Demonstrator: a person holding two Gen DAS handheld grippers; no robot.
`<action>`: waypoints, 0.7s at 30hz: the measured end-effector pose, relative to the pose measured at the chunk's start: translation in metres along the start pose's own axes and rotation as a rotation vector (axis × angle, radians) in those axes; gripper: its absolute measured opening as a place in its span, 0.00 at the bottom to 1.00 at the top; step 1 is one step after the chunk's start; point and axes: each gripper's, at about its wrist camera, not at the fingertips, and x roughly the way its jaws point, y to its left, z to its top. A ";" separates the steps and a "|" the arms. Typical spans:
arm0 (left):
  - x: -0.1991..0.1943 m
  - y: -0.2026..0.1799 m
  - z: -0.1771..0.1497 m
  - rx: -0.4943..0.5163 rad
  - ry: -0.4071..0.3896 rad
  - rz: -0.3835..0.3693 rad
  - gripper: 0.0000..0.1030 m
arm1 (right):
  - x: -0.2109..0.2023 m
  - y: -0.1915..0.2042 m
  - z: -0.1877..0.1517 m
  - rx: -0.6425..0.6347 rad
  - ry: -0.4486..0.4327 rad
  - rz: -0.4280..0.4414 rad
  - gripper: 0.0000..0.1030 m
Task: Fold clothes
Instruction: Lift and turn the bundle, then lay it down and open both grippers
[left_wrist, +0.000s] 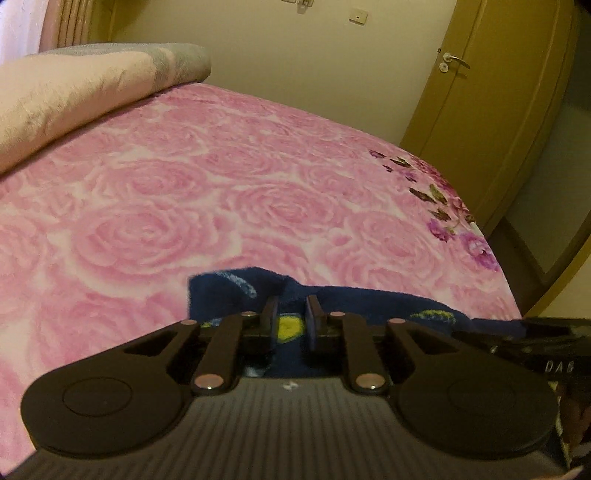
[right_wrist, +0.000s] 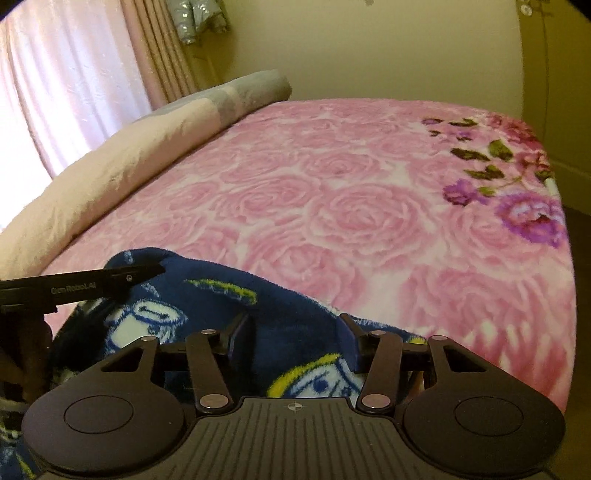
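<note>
The left gripper (left_wrist: 291, 314) has its jaws narrowed to a small gap with the navy fleece garment (left_wrist: 354, 301) bunched between and beneath them, though whether they truly pinch it I cannot tell; a firm bite on one edge matters before any lift. To its right, the right gripper (right_wrist: 295, 332) stands wide apart over the same fleece, gripping nothing, near the front edge of the pink rose blanket (right_wrist: 351, 206), so it should close on a matching edge
</note>
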 end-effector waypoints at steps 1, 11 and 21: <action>-0.009 0.002 0.001 -0.013 -0.002 0.014 0.12 | -0.006 0.001 0.004 -0.001 0.002 -0.014 0.48; -0.055 0.022 -0.039 -0.024 0.037 0.112 0.15 | -0.050 0.083 -0.033 -0.358 -0.002 0.055 0.48; -0.116 0.012 -0.047 0.020 0.051 0.173 0.09 | -0.104 0.047 -0.065 -0.347 0.067 0.036 0.48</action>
